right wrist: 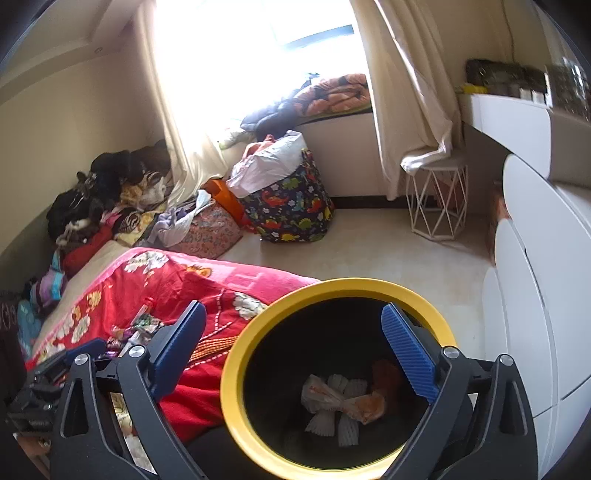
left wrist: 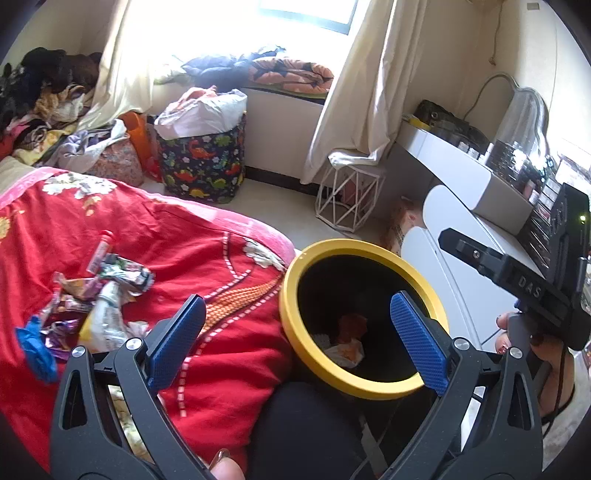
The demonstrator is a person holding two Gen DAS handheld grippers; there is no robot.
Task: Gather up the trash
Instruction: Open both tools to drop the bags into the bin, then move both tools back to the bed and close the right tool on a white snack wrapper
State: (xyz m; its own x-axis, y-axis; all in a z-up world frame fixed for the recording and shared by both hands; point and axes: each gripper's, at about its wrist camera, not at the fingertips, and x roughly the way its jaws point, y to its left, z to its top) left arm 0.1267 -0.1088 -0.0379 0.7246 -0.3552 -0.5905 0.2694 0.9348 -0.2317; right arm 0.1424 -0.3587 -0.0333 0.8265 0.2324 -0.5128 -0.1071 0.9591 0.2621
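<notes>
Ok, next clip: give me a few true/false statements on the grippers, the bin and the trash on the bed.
1. The left hand-held gripper holds a wrapper. False: it is open and empty.
2. The yellow-rimmed bin already contains some trash. True.
3. A pile of wrappers lies on the red blanket. True.
4. The right hand-held gripper is shut on a bottle. False: it is open, empty, above the bin.
5. The bin stands beside the bed. True.

Home bedroom: bed with red blanket (left wrist: 110, 229) at left, curtained window (left wrist: 306, 14) at top, clothes pile (left wrist: 40, 103) upper left.
</notes>
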